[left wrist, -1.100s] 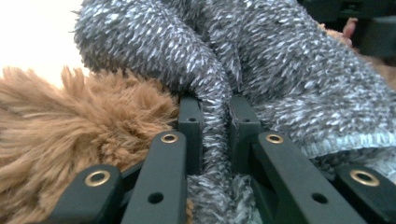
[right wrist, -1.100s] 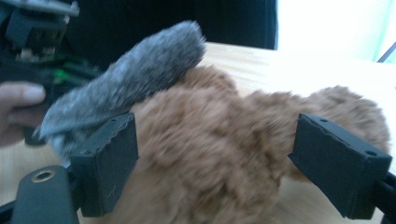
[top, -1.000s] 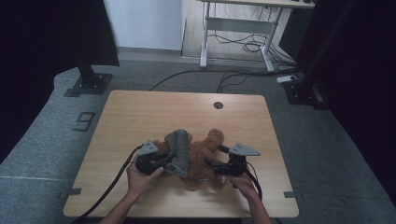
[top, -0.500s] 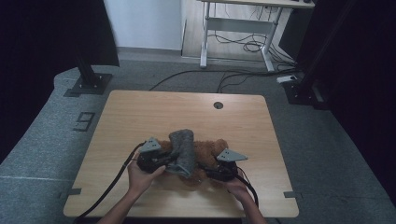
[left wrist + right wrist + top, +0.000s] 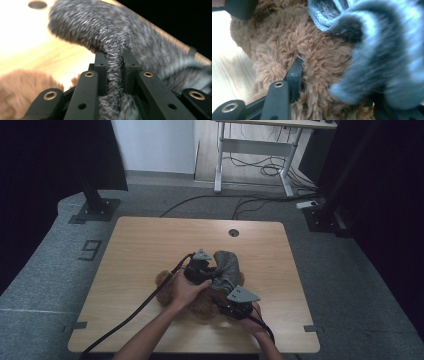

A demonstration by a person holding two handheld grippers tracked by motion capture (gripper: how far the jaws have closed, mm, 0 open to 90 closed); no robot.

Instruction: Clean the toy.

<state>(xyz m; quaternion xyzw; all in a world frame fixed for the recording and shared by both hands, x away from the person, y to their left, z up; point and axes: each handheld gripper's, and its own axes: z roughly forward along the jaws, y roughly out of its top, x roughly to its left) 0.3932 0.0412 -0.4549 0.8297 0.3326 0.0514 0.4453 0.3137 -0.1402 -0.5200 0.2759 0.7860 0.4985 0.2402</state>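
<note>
- Two soft things are in work at this moment: a brown plush teddy bear with long shaggy fur (image 5: 200,302) and a grey knitted fuzzy garment (image 5: 227,267), which lies over the bear near the front middle of the light wooden table (image 5: 150,245).
- The left gripper (image 5: 113,65) is clamped on a narrow fold of the grey garment; its black jaws stand almost together with the fabric squeezed between them.
- The right gripper (image 5: 332,75) has just been closing its jaws, and the brown fur of the bear sits between them. One jaw presses into the fur; the other is hidden behind the grey fabric, so the grip looks taken but it is not fully sure.
- Risk one: the left jaws hold only a thin pinch of the stretchy knit. If the hand pulls hard, the fold may slip out, or the knit may stretch and lose its shape.
- Risk two: the right jaws may hold mostly loose fur and not the body. Then the bear could slide or turn when the garment is drawn over it.
- Risk three: the garment hangs over the right gripper, so it may be caught together with the fur.
- Materials: the knit is hairy, mottled grey and white, and it bends in thick rolls. The bear is rounded and squashy. The tabletop is smooth and hard, with one round cable hole (image 5: 233,232).
</note>
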